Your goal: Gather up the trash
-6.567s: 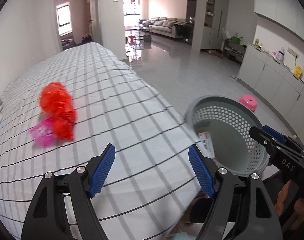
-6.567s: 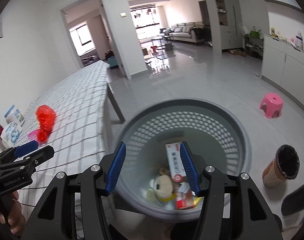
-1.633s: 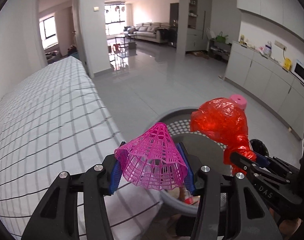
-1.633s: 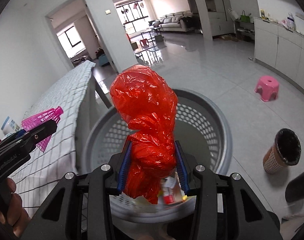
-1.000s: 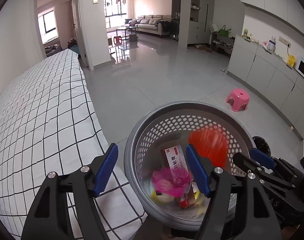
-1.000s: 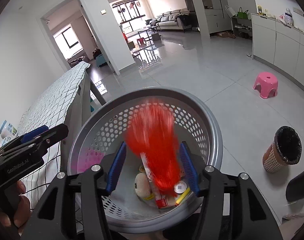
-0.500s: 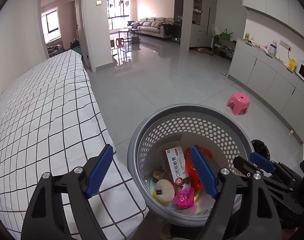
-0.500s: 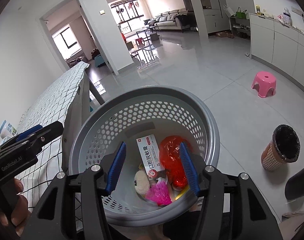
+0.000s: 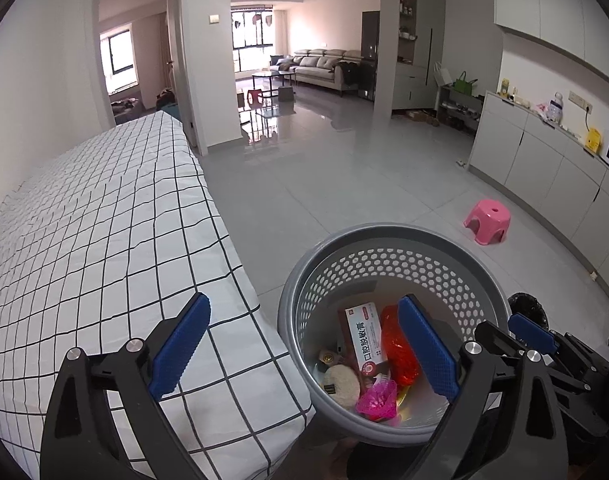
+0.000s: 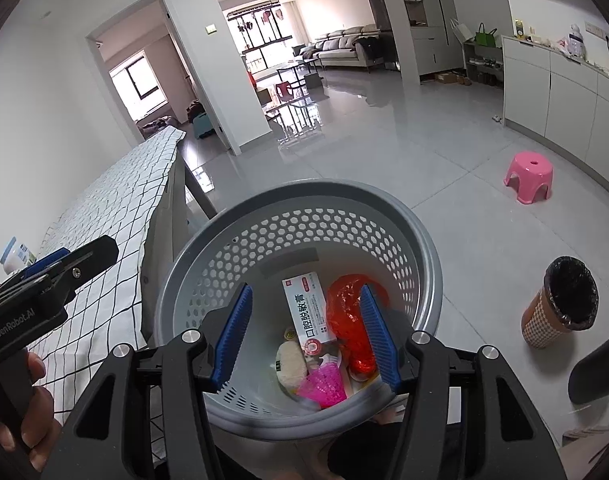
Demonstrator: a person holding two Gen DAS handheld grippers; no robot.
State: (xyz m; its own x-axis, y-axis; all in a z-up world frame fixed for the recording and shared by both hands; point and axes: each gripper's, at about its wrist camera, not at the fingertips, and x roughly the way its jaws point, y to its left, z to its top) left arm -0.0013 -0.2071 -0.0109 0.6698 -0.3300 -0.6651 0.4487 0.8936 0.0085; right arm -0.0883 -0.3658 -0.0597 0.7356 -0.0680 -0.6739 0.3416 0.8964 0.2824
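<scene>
Both drops look done from where I'm standing. The red bag [image 10: 350, 316] and the pink mesh thing [image 10: 323, 384] are sitting at the bottom of the grey basket [image 10: 424, 248], next to the white box [image 10: 308, 312] and a round beige puff [image 10: 290, 362].

My left fingers [image 9: 302, 350] have just been spreading wide with nothing between them, hanging half over the edge of the checked bench [image 9: 104, 240], with the basket at about 4 o'clock from there. My right fingers [image 10: 306, 336] hang right above the basket mouth, partly apart and empty too, which makes sense since the stuff falls straight in from there.

The bench surface I can see looks bare, though a couple of containers [image 10: 14, 256] sit over at 9 o'clock in the right view, so maybe not finished.
</scene>
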